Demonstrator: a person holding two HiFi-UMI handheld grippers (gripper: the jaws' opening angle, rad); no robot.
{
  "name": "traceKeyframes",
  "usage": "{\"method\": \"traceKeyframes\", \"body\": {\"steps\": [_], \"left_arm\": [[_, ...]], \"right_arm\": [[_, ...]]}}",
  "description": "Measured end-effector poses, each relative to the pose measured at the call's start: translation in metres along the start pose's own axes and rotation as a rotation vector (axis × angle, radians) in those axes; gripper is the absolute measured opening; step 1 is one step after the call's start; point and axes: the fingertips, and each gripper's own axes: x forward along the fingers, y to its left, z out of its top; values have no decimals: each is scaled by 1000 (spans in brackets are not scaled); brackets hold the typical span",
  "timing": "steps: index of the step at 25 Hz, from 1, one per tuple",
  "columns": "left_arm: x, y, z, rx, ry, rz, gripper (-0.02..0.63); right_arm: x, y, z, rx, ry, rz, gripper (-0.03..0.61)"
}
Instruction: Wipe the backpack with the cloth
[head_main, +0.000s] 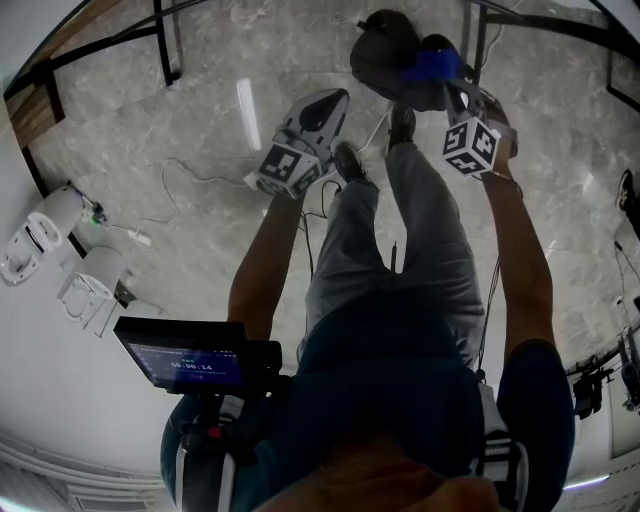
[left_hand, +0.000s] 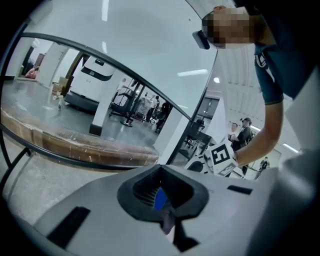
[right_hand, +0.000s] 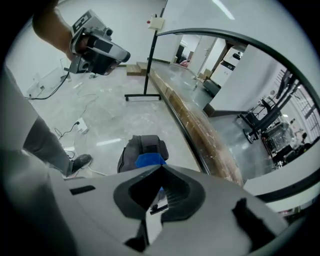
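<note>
Backpack (head_main: 385, 55) slumps on floor (head_main: 200, 110), top centre of head view; blue cloth (head_main: 435, 65) lies on it. Left gripper (left_hand: 160, 172) and right gripper (right_hand: 161, 172): jaws closed, empty. Cloth likely light and limp, so pinch a raised fold. Pack soft, may slide.

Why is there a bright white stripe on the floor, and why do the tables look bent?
Head view: the stripe is probably a lamp's glare on the shiny floor. Left gripper view and right gripper view: the wide lens bends the straight table edge into a curve.
</note>
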Motion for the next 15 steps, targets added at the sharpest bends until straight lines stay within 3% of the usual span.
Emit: {"method": "traceKeyframes", "body": {"steps": [6,10,15], "left_arm": [[-38,-37,43,39,-27,-7,2],[-72,-74,86,67,-49,-16,2],[-97,-75,123,81,-133,-19,2]], "right_arm": [[-73,-14,26,253,-146,-84,0],[-167,-40,42,445,-284,-195,0],[-231,-62,63,607,-457,-300,0]]}}
